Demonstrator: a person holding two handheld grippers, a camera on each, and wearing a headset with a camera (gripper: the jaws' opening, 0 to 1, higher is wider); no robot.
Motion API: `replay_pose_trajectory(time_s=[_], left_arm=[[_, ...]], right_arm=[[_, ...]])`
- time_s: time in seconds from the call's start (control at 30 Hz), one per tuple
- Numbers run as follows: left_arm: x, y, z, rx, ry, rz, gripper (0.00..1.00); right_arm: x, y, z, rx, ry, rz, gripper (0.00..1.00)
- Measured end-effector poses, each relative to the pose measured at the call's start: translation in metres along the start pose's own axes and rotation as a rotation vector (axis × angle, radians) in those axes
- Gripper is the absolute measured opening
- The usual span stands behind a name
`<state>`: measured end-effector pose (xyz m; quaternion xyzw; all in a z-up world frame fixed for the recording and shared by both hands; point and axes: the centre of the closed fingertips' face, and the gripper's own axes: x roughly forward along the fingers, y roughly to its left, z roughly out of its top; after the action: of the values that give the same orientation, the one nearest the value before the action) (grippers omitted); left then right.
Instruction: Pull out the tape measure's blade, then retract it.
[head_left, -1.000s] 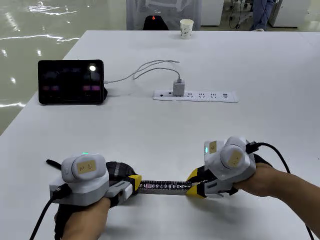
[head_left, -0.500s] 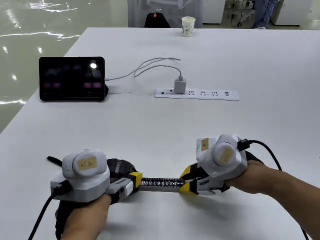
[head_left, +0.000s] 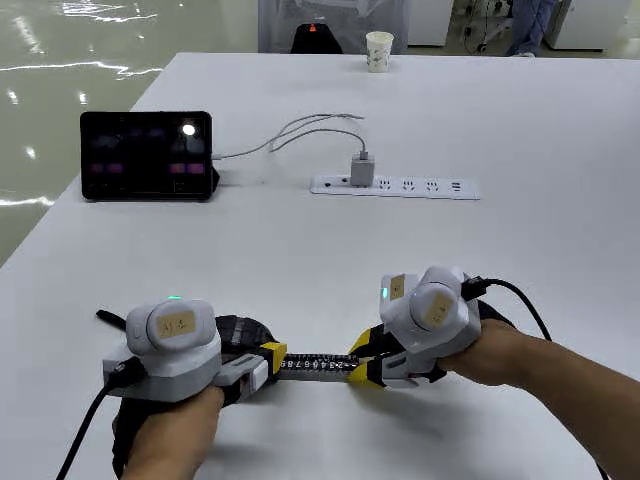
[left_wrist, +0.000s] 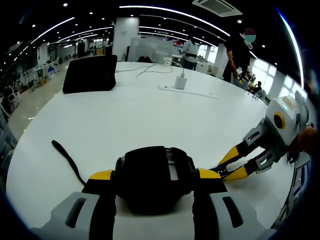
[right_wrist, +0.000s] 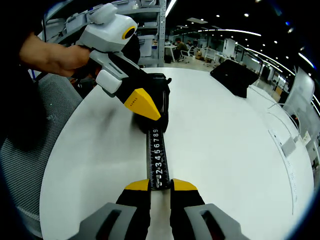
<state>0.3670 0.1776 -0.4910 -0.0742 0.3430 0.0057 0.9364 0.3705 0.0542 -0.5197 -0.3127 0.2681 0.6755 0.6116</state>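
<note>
The black tape measure case (left_wrist: 155, 175) sits low on the white table (head_left: 500, 130), near the person's edge, clamped between the yellow-tipped jaws of the left gripper (head_left: 262, 362), which close on its two sides. A thin black wrist strap (left_wrist: 67, 160) trails from the case across the tabletop. From the case's mouth a short length of black blade (right_wrist: 157, 160) runs out flat just above the table to the right gripper (right_wrist: 160, 186), whose jaws stand narrow and pinch the blade's end between their yellow tips. White numerals on the blade read 2 through 9 in the right gripper view, counting up toward the case. In the head view each gripper body carries a small tan label (head_left: 175, 323) on top; the writing on it is too small to read. Farther back, near the table's middle, lies a white power strip (head_left: 395, 186) with a white charger block (head_left: 361, 168) plugged into it and pale cables (head_left: 290, 135) looping off to the left toward a black tablet (head_left: 147, 155) propped upright. At the far edge stands a white paper cup (head_left: 378, 50) with a faint pattern; whether anything is in it cannot be told.
</note>
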Motion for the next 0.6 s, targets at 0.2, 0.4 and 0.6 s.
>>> replay_pose_trajectory(time_s=[0.2,0.4,0.6], left_arm=[[0.0,0.0,0.0,-0.001,0.001,-0.002,0.57],[0.0,0.0,0.0,-0.003,0.001,-0.003,0.57],[0.0,0.0,0.0,-0.004,0.001,-0.004,0.57]], right_arm=[[0.006,0.001,0.006,0.002,-0.009,0.002,0.11],[0.012,0.002,0.012,-0.001,-0.017,0.005,0.11],[0.017,0.002,0.018,-0.007,-0.024,0.008,0.11]])
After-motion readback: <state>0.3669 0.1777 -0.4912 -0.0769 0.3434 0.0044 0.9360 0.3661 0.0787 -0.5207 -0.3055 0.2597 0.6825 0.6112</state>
